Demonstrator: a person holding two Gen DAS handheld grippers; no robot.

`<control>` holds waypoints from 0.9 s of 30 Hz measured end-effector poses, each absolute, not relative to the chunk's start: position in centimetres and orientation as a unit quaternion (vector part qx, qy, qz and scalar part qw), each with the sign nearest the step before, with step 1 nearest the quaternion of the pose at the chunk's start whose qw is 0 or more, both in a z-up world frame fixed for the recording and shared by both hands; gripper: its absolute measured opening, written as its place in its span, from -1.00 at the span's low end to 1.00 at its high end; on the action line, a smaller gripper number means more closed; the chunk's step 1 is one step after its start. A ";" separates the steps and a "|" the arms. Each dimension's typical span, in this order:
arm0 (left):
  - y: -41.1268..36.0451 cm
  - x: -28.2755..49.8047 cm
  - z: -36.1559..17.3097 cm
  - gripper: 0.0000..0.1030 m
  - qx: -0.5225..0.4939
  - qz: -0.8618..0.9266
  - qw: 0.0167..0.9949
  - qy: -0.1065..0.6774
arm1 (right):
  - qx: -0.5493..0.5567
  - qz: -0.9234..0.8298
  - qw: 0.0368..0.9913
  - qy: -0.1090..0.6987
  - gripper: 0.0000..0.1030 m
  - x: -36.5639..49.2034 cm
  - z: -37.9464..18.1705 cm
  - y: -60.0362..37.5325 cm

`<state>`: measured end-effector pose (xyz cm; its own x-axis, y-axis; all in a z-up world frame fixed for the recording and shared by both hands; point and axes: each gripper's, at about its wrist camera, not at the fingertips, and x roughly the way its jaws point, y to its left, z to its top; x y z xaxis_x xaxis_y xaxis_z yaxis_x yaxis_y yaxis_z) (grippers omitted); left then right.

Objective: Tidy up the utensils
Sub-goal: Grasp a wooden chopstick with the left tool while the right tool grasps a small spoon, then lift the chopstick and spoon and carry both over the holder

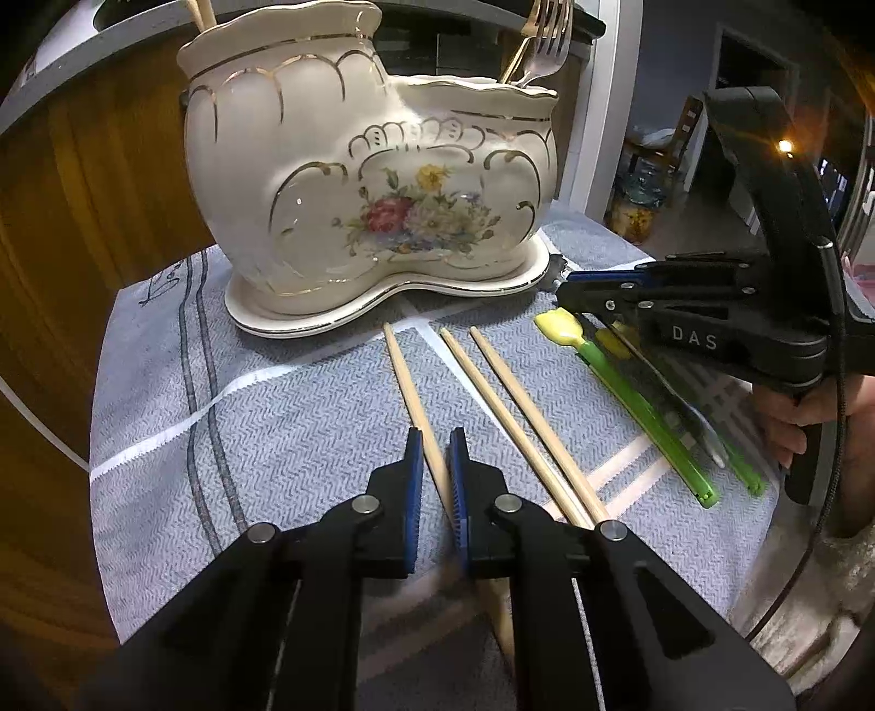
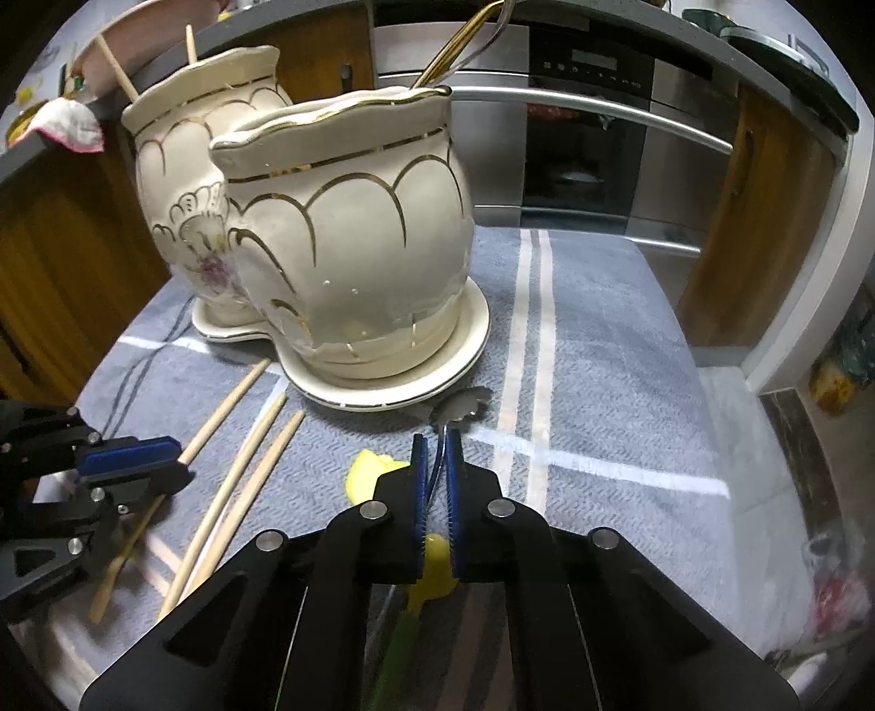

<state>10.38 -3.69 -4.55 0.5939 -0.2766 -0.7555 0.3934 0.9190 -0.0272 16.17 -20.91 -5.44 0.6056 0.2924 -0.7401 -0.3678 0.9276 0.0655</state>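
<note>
We see the blue towel [image 1: 262, 415] over the tabletop, with the cream floral holder [image 1: 372, 180] on it, forks [image 1: 538, 44] standing in its lower pot. Our left claw [image 1: 435, 465] pinches one wooden chopstick [image 1: 407, 383]; two more [image 1: 514, 404] lie beside it. Our right claw [image 2: 436, 459] grips a metal utensil's handle [image 2: 436, 470] above the yellow-green chopsticks [image 1: 629, 404]

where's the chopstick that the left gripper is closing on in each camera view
Left wrist: the chopstick runs up the centre, between the left gripper pads.
Right wrist: lower left, slanting under the left gripper, chopstick tip toward the holder.
Shared landmark: the ceramic utensil holder.
</note>
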 end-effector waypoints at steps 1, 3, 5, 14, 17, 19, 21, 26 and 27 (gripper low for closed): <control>-3.7 10.3 -4.5 -0.83 0.070 -0.189 0.890 0.409 | -0.046 0.185 0.895 0.403 -0.90 16.1 -5.4 -20.9; -3.5 10.1 -4.6 -0.84 0.065 -0.190 0.890 0.409 | -0.041 0.189 0.897 0.398 -0.93 15.6 -5.2 -21.1; -3.3 10.0 -4.6 -0.86 0.059 -0.192 0.891 0.408 | -0.032 0.194 0.899 0.390 -0.93 15.2 -4.8 -21.4; -2.9 9.4 -4.7 -0.88 0.053 -0.196 0.893 0.401 | 0.000 0.213 0.909 0.357 -0.95 12.8 -3.1 -23.0; -2.8 8.8 -4.4 -0.88 0.052 -0.197 0.895 0.397 | 0.006 0.222 0.914 0.340 -0.95 11.9 -2.3 -23.3; -2.7 8.4 -4.0 -0.88 0.054 -0.197 0.896 0.395 | 0.009 0.233 0.917 0.323 -0.95 11.0 -1.7 -23.4; -2.6 8.0 -3.5 -0.88 0.055 -0.195 0.898 0.390 | 0.006 0.241 0.922 0.304 -0.95 10.1 -0.9 -23.5; -2.5 6.7 -1.2 -0.88 0.055 -0.191 0.912 0.358 | 0.001 0.256 0.933 0.252 -0.95 8.1 1.0 -23.7; -2.4 6.3 -0.6 -0.88 0.051 -0.192 0.918 0.344 | 0.002 0.259 0.936 0.239 -0.95 7.7 1.5 -23.7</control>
<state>6.25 -2.36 -0.65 0.6901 -0.3167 -0.6508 0.3869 0.9213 -0.0381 7.67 -23.74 1.47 0.7514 0.4858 -0.4466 -0.4839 0.8658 0.1276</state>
